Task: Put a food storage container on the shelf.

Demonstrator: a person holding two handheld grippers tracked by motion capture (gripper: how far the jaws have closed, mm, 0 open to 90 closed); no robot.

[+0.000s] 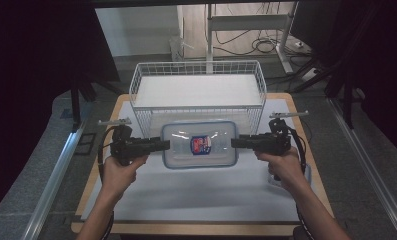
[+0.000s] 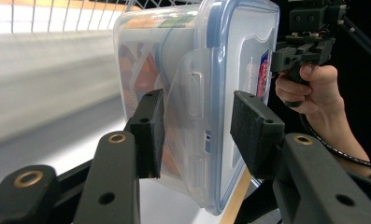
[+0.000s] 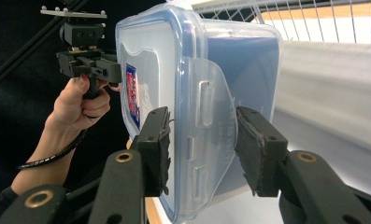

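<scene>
Clear plastic container [image 1: 198, 145] with blue-rimmed lid (red-and-blue label on top), level, just before the wire basket [image 1: 198, 90].

The left gripper [image 1: 162, 145] and right gripper [image 1: 237, 142] clamp a lidded plastic container [image 1: 199, 144] (red label) before a wire basket [image 1: 196, 90].

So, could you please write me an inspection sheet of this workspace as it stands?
Surface: wooden table under a white mat.
Job's things: clear lidded container with blue seal and red-blue label, held level between both grippers, in front of the white wire basket.
Clutter: small clear item by the right hand, partly hidden.
Grippers: left gripper and right gripper each clamp an end flap.
Cables: black cables trail from the grippers; more lie on the floor behind.
Surroundings: grey floor, dark curtains, metal frame legs.
</scene>
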